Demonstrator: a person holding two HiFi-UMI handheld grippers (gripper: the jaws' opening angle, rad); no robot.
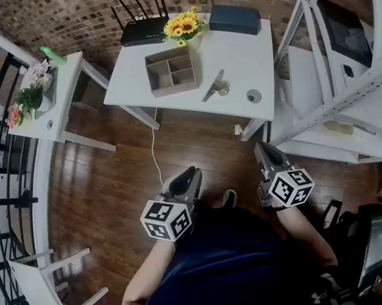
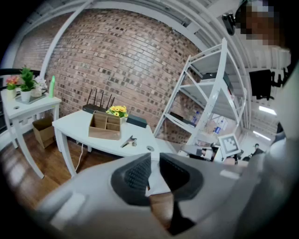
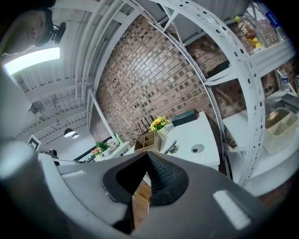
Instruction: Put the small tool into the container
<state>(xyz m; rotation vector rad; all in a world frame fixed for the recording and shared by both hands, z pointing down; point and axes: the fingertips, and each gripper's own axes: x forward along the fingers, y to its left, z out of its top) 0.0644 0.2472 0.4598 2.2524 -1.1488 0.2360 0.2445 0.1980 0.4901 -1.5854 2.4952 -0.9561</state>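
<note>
The small metal tool [image 1: 214, 85] lies on the white table [image 1: 234, 53], just right of the wooden compartment container [image 1: 172, 71]. Both grippers hang over the wooden floor, well short of the table. My left gripper [image 1: 188, 182] is open by a narrow gap with nothing between its pads. My right gripper [image 1: 268, 154] is shut and empty, its tips meeting. In the left gripper view, the container [image 2: 105, 126] and tool [image 2: 128, 141] show far beyond the left gripper [image 2: 155, 161]. From the right gripper [image 3: 147, 156], the container [image 3: 146, 140] and tool [image 3: 171, 148] appear ahead.
On the table stand yellow flowers [image 1: 184, 26], a black router [image 1: 143, 31] and a dark box [image 1: 234, 19]; a round cable hole [image 1: 254, 96] is near its front. A side table with plants [image 1: 46, 97] is left, white shelving [image 1: 349, 87] right, a white chair [image 1: 48, 283] lower left.
</note>
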